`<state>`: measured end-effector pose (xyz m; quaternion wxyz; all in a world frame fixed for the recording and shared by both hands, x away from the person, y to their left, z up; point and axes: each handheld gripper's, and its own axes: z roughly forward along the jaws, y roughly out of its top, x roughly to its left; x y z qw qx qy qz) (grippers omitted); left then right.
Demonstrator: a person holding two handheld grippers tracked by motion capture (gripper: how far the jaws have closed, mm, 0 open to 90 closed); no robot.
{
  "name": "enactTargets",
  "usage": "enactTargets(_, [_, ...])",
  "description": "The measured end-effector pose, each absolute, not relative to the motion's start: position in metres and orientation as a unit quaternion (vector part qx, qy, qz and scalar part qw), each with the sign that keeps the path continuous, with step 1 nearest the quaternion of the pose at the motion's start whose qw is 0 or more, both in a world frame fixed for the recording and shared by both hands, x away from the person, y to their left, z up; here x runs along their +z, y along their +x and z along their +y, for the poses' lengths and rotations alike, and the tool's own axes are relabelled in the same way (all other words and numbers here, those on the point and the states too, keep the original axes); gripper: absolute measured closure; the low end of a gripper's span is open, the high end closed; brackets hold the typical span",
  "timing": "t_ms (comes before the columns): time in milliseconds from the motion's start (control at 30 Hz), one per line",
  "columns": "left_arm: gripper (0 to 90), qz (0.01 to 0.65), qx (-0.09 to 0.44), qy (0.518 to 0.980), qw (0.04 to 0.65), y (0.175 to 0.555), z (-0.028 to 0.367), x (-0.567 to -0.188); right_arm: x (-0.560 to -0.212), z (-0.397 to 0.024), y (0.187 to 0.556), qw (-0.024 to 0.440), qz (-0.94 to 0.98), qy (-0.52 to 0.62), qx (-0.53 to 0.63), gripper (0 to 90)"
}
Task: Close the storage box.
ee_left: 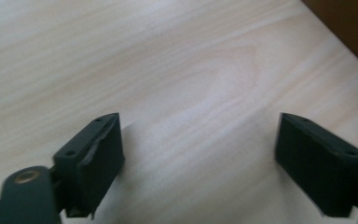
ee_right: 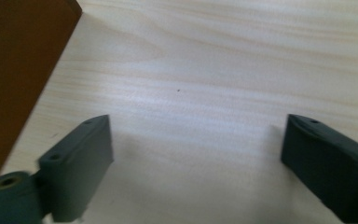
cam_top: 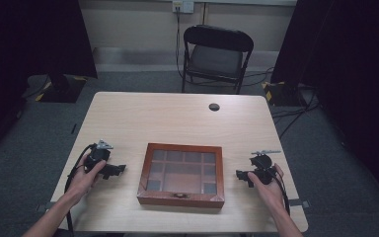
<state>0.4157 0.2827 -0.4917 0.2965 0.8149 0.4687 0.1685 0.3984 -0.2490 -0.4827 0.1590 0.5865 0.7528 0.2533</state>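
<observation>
A brown wooden box (cam_top: 181, 174) with a glass-paned lid divided into several compartments lies shut on the light wood table (cam_top: 177, 118), a small clasp at its near side. My left gripper (cam_top: 120, 170) rests low over the table left of the box, pointing toward it, jaws wide apart with bare wood between them (ee_left: 198, 154). A corner of the box (ee_left: 354, 28) shows at the upper right of the left gripper view. My right gripper (cam_top: 241, 176) sits right of the box, jaws open and empty (ee_right: 196, 158). The box's side (ee_right: 18, 70) runs along the left of the right gripper view.
A black folding chair (cam_top: 216, 55) stands behind the table. A round black cable grommet (cam_top: 214, 106) sits near the table's far edge. Dark curtains hang at both sides, with cables on the grey carpet at the right.
</observation>
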Motion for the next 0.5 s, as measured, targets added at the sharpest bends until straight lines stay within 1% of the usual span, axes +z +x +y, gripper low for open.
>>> enactTargets(33, [9.9, 0.471, 0.173, 0.813, 0.297, 0.415, 0.282, -0.492, -0.487, -0.248, 0.397, 0.180, 0.757, 0.575, 0.254, 0.7])
enactTargets(100, [6.8, 0.473, 0.177, 0.808, 0.304, 0.415, 0.281, -0.495, -0.492, -0.246, 0.396, 0.200, 0.763, 0.558, 0.259, 0.0])
enactTargets(167, [0.0, 0.467, 0.188, 0.801, 0.324, 0.414, 0.281, -0.501, -0.494, -0.246, 0.396, 0.205, 0.759, 0.558, 0.265, 0.0])
enactTargets(200, [0.0, 0.465, 0.192, 0.796, 0.337, 0.414, 0.282, -0.503, -0.495, -0.246, 0.395, 0.211, 0.756, 0.556, 0.273, 0.0])
enactTargets(300, [0.0, 0.465, 0.192, 0.796, 0.336, 0.414, 0.282, -0.503, -0.501, -0.246, 0.395, 0.232, 0.745, 0.547, 0.304, 0.0])
enactTargets(500, [0.0, 0.464, 0.193, 0.797, 0.334, 0.414, 0.282, -0.503, -0.501, -0.245, 0.395, 0.234, 0.742, 0.549, 0.305, 0.0])
